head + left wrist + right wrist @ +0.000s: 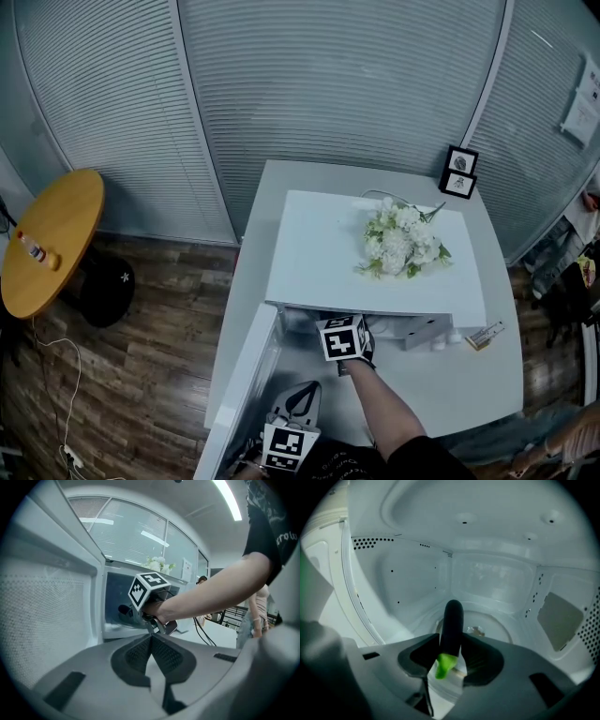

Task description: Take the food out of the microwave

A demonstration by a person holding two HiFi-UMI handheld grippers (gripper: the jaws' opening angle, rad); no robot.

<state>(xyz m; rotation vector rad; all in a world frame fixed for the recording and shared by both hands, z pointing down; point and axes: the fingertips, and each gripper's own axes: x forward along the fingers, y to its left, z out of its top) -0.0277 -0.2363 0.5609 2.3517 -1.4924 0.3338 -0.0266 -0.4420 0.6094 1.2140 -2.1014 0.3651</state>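
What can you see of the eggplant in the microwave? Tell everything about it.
The eggplant is long, almost black and smooth, with a green stem end nearest the camera. It lies lengthwise between the pads of the right tool, which press both its sides. Its rounded tip points at the back wall of the microwave, above the turntable.

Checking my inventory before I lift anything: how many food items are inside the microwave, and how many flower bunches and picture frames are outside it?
eggplant: 1
flower bunch: 1
picture frames: 2
total: 4
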